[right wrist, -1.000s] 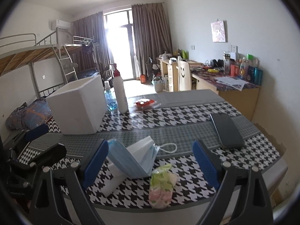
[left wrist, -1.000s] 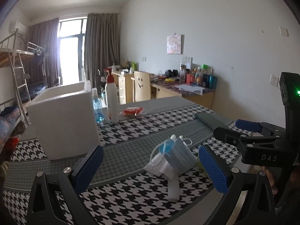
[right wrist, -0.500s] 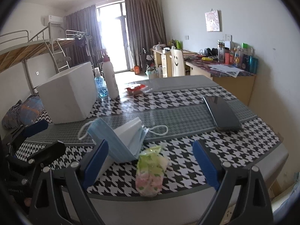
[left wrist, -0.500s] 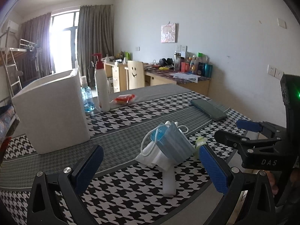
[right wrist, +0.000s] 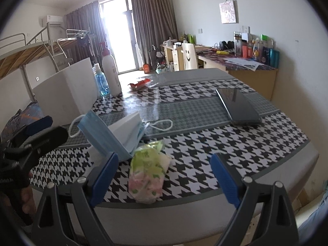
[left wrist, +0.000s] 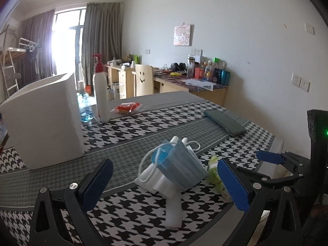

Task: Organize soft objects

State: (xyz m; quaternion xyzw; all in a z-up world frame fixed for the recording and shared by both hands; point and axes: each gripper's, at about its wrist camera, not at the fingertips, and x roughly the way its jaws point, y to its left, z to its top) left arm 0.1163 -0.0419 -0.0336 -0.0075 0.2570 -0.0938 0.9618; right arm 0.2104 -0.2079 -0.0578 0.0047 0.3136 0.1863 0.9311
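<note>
**Both grippers wide open over face masks and tissue pack**

The left gripper (left wrist: 164, 186) is held wide open just above the near table edge; nothing is gripped between its blue pads (left wrist: 98, 182). Directly ahead of it, between the spread fingers, a stack of blue face masks (left wrist: 178, 164) is seen, folded up tent-like, with white ear loops hanging at the gripper's left side. A white strip-like piece (left wrist: 173, 211) is seen sticking out from under the masks toward the gripper. Just right of the masks, touching the right pad in view, a green tissue pack (left wrist: 214, 172) is lying.

The right gripper (right wrist: 164, 176) is also held wide open and empty. The tissue pack (right wrist: 147, 174) is lying between its fingers, nearer the left pad (right wrist: 104, 176). Ahead-left of it the face masks (right wrist: 114, 133) are propped up, touching the pack's far end. The left gripper's dark body is seen at far left, held by a hand (right wrist: 24, 196).

Farther out, ahead-right of both grippers, a dark phone (right wrist: 237, 106) is lying flat on the houndstooth tablecloth (right wrist: 205, 143). Ahead-left, a white foam box (left wrist: 45, 121) is standing, well apart from the masks. Beside it, farther back, a white pump bottle (left wrist: 101, 94) and a blue sanitizer bottle (right wrist: 100, 82) are standing, with a red snack packet (left wrist: 127, 108) lying just right of them.
</note>
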